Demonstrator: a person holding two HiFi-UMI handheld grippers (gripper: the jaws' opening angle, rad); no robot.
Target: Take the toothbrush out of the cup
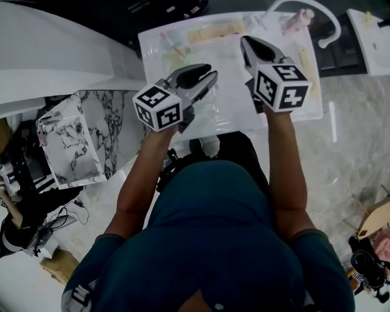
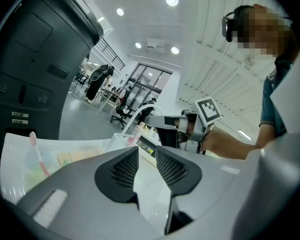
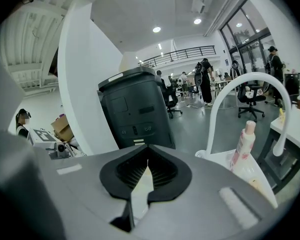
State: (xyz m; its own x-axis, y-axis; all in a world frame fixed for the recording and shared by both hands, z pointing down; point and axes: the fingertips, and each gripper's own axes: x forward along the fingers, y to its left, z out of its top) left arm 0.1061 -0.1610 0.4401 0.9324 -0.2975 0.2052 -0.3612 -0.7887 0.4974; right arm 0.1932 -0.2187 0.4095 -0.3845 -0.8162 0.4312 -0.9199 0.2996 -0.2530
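Over the white table (image 1: 234,106), near the middle of the head view, I hold both tools up side by side, jaws pointing toward the top of the frame. My left hand-held gripper (image 1: 212,77) sits left of centre. In the left gripper view its two dark ribbed pads (image 2: 121,171) are spread with a clear gap, and only the glossy table surface shows through it. My right hand-held gripper (image 1: 246,41) is right of centre and a little higher in the frame. In the right gripper view its pads are pressed together at the tips, with nothing caught between them.

The pink toothbrush (image 2: 38,155) shows at the lower left of the left gripper view. As far as I can tell, it is lying on the table over a pale coloured patch, well apart from both sets of jaws. A clear cup (image 2: 121,141) stands further along the table, just above my left jaws in that view, and I cannot tell what it holds.

At the upper right of the head view a pink bottle (image 1: 303,18) stands beside a white arched pipe (image 1: 326,18). A large dark machine (image 3: 135,114) stands behind the table's far edge.
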